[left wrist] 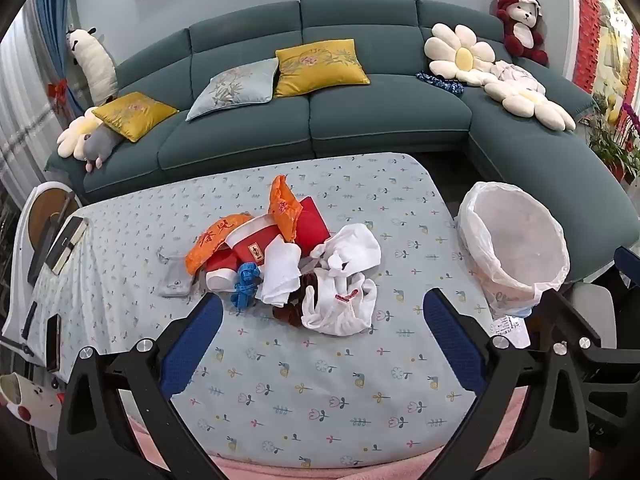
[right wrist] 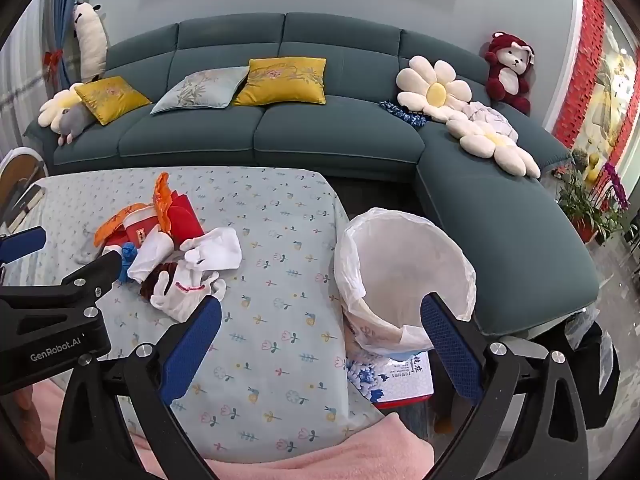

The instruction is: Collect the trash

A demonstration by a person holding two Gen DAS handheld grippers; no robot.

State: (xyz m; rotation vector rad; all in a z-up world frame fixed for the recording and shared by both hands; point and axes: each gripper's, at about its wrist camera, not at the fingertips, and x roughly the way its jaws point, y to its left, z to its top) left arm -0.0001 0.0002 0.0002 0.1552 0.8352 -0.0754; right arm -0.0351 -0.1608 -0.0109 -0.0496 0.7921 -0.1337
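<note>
A pile of trash (left wrist: 288,264) lies on the floral-cloth table (left wrist: 320,392): orange wrappers, a red paper cup (left wrist: 256,244), a red box, white crumpled bags and tissue (left wrist: 340,300), a blue scrap (left wrist: 245,284). The pile also shows in the right wrist view (right wrist: 172,256). A bin lined with a white bag (left wrist: 516,248) stands at the table's right edge, seen also in the right wrist view (right wrist: 404,276). My left gripper (left wrist: 320,344) is open and empty just short of the pile. My right gripper (right wrist: 320,344) is open and empty, between table and bin.
A teal sofa (left wrist: 360,112) with cushions and plush toys runs behind the table. Books and a phone (left wrist: 54,344) lie at the table's left edge. A blue-and-white box (right wrist: 392,376) sits under the bin. Potted plants (right wrist: 592,204) stand at the right.
</note>
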